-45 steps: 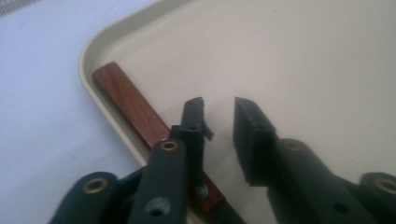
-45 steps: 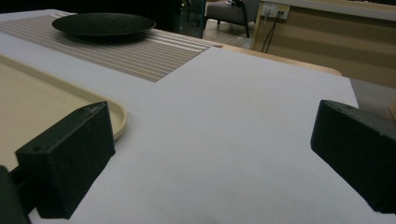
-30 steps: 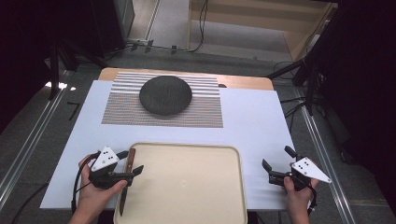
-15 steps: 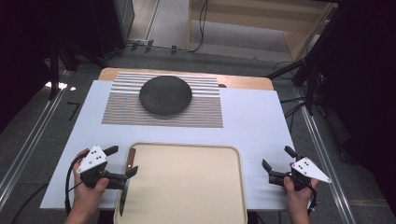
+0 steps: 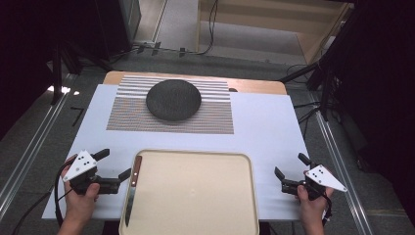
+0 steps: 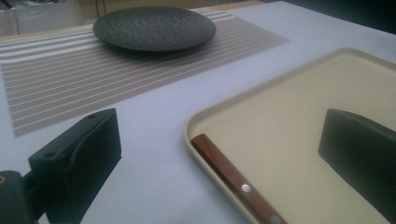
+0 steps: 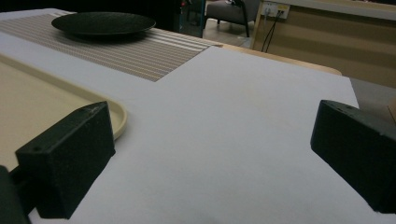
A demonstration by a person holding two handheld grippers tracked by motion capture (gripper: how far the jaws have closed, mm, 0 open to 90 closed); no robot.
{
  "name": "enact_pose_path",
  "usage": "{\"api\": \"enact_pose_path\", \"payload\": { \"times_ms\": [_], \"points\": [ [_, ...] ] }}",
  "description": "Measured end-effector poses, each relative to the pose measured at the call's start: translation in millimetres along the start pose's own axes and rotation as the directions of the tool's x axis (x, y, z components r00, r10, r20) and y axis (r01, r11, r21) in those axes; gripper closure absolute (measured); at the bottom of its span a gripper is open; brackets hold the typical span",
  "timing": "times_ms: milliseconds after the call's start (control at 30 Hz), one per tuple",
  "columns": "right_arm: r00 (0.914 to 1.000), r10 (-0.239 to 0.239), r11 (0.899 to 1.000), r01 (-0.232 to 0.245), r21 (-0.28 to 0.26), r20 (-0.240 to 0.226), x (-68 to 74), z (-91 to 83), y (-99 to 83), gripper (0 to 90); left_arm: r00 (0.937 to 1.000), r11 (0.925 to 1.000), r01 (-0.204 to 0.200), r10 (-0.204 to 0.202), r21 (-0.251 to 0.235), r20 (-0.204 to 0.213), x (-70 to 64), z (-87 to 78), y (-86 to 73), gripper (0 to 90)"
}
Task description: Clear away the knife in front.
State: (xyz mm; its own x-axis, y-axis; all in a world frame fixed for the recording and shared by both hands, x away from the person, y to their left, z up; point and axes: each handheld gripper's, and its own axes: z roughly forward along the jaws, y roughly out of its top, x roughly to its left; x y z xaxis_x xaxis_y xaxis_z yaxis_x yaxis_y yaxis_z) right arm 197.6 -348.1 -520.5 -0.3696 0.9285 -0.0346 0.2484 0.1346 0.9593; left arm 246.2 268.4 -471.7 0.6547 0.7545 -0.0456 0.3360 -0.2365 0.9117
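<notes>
Left tongs point(image 5: 116, 165) have backed off one knife point(image 5: 132, 188); both tongs released, right tongs point(image 5: 289, 167) idle.

The wide middle of the tray point(image 5: 195, 191) lies bare, so a gripper could come down there freely. Along its left rim the knife point(image 5: 133, 188) takes up a narrow strip (handle at the far end). Between the tray and the striped mat point(image 5: 171, 110) runs a bare band of worktop point(image 5: 264, 132). On the mat, the dark plate point(image 5: 173, 100) blocks the centre.
</notes>
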Motion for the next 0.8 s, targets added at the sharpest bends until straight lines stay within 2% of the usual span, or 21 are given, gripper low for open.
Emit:
{"api": "enact_pose_path", "payload": {
  "times_ms": [300, 400, 467, 533, 633, 800],
  "points": [
    [1.0000, 0.003, 1.000, -0.003, 0.001, 0.002, -0.2, -0.1, 0.0, 0.0, 0.9970, 0.9982, 0.050, -0.052, -0.034, -0.057, 29.0, -12.3, -11.3, 0.0],
    [1.0000, 0.004, 1.000, -0.004, 0.000, 0.001, -0.4, 0.0, -0.1, 0.0, 0.9951, 0.9970, 0.065, -0.068, -0.042, -0.071, 34.5, -15.3, -14.1, 0.0],
    [1.0000, 0.004, 1.000, -0.004, 0.000, 0.001, -0.4, 0.0, -0.1, 0.0, 0.9944, 0.9961, 0.074, -0.077, -0.047, -0.071, 38.0, -16.4, -15.8, 0.0],
    [1.0000, 0.004, 1.000, -0.004, 0.000, 0.001, -0.4, 0.1, -0.1, 0.0, 0.9942, 0.9930, 0.093, -0.096, -0.073, -0.047, 41.0, -17.9, -17.2, 0.0],
    [1.0000, 0.005, 1.000, -0.005, -0.001, 0.001, -0.5, 0.0, -0.1, 0.0, 0.9922, 0.9892, 0.112, -0.117, -0.094, -0.044, 42.9, -19.3, -18.5, 0.0],
    [1.0000, 0.002, 1.000, -0.002, 0.001, 0.002, -0.3, 0.2, -0.1, 0.0, 0.9934, 0.9915, 0.097, -0.102, -0.087, -0.051, 40.7, -16.3, -19.7, 0.0]
  ]
}}
